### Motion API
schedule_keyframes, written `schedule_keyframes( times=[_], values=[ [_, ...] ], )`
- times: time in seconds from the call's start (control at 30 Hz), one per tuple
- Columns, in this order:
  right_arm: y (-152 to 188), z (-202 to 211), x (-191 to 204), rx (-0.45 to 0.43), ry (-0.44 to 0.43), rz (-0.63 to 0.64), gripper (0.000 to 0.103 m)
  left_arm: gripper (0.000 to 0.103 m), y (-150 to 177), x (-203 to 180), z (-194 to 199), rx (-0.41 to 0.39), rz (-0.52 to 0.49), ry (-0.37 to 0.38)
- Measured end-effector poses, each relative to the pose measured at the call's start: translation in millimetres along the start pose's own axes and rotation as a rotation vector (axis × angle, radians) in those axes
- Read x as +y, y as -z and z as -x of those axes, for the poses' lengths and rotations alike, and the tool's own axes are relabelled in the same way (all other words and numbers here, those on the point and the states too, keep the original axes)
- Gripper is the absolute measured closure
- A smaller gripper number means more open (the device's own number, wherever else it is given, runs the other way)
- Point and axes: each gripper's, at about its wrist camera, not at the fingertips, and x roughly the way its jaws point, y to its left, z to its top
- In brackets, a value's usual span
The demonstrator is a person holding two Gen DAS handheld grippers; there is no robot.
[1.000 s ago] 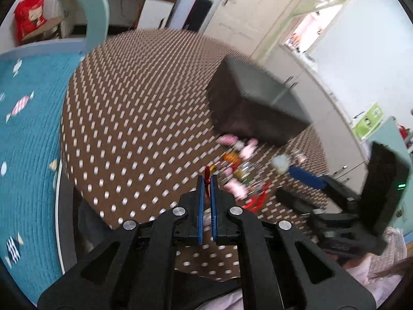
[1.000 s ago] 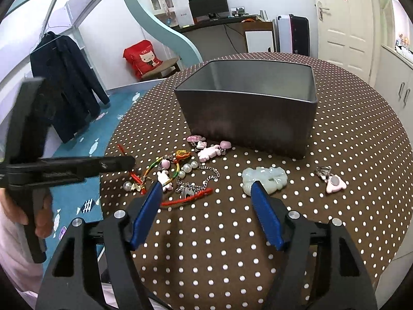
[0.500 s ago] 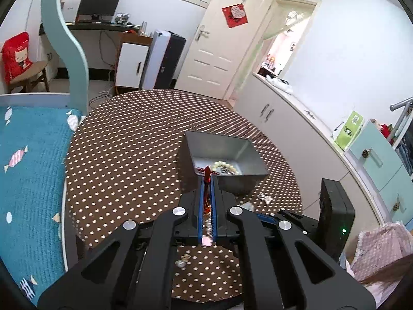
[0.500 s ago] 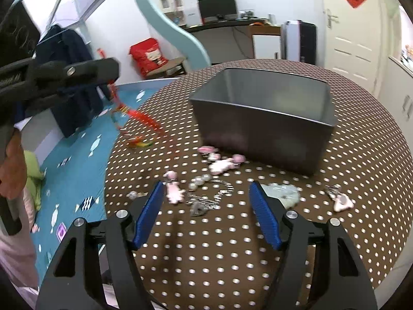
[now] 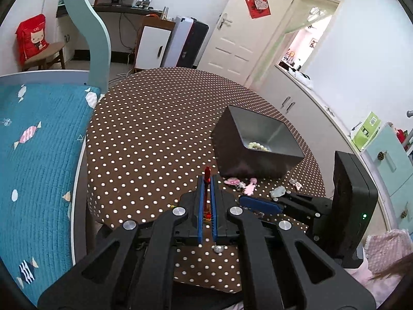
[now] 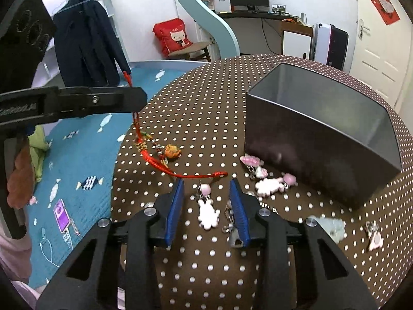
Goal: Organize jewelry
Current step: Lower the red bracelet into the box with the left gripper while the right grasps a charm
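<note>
Your left gripper [image 5: 206, 180] pinches the red string bracelet [image 6: 155, 155]. Your right gripper [image 6: 206, 193] hangs wide open over the white bunny charm [image 6: 207, 213].

The tin box [image 6: 322, 139] stands on the desk [image 6: 206, 118], with beads [image 5: 256, 146] inside it. Before its front wall lie several charms [image 6: 268, 184]. Left of them, a cord bracelet [image 6: 165, 155] hangs from the left gripper [image 6: 136, 98] above the desk. Another charm [image 6: 207, 213] lies between the right gripper [image 6: 206, 201] fingers.

Matt grey metal box [image 6: 322, 139] on a dotted cloth table cover [image 6: 206, 118] (woven red cord [image 6: 160, 165] nearby).
</note>
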Motion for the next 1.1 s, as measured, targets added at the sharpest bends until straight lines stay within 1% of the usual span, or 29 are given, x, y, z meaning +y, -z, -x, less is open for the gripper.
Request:
schedule_keyframes(
  times=[0.03, 0.1, 0.17, 0.23, 0.27, 0.3, 0.37, 0.47, 0.6, 0.73, 0.87, 0.93, 1.1],
  values=[
    [-1, -3, 1, 0.007, 0.004, 0.009, 0.069, 0.099, 1, 2, 1, -0.002, 0.004, -0.002],
    [-2, -8, 3, 0.020, 0.009, 0.025, 0.076, 0.099, 2, 4, 2, -0.003, 0.012, -0.004],
    [-1, -11, 8, 0.024, 0.021, 0.048, 0.079, 0.099, 3, 9, 3, -0.003, 0.018, -0.008],
    [-1, -12, 11, 0.023, 0.013, 0.056, 0.087, 0.099, 4, 12, 1, 0.000, 0.021, -0.009],
    [-1, -12, 11, 0.024, 0.025, 0.058, 0.091, 0.099, 5, 13, 0, 0.002, 0.022, -0.008],
    [-1, -12, 10, 0.026, 0.028, 0.057, 0.092, 0.099, 6, 13, -1, 0.005, 0.019, -0.007],
    [-1, -11, 5, 0.033, 0.013, 0.033, 0.092, 0.099, 8, 13, -3, 0.011, 0.016, 0.002],
    [-2, -7, 0, 0.032, 0.021, 0.006, 0.092, 0.099, 6, 10, -8, 0.019, 0.014, 0.016],
    [-6, 6, -7, 0.006, 0.032, -0.020, 0.092, 0.099, 2, 0, -16, 0.032, -0.010, 0.037],
    [-10, 26, -19, -0.041, 0.048, -0.047, 0.092, 0.099, -2, -14, -22, 0.035, -0.043, 0.060],
    [-13, 45, -32, -0.090, 0.065, -0.070, 0.092, 0.099, -14, -32, -24, 0.020, -0.083, 0.096],
    [-16, 56, -38, -0.115, 0.079, -0.075, 0.093, 0.099, -21, -41, -23, 0.006, -0.096, 0.128],
    [-25, 83, -55, -0.188, 0.126, -0.078, 0.093, 0.099, -43, -64, -19, -0.045, -0.139, 0.173]
  ],
)
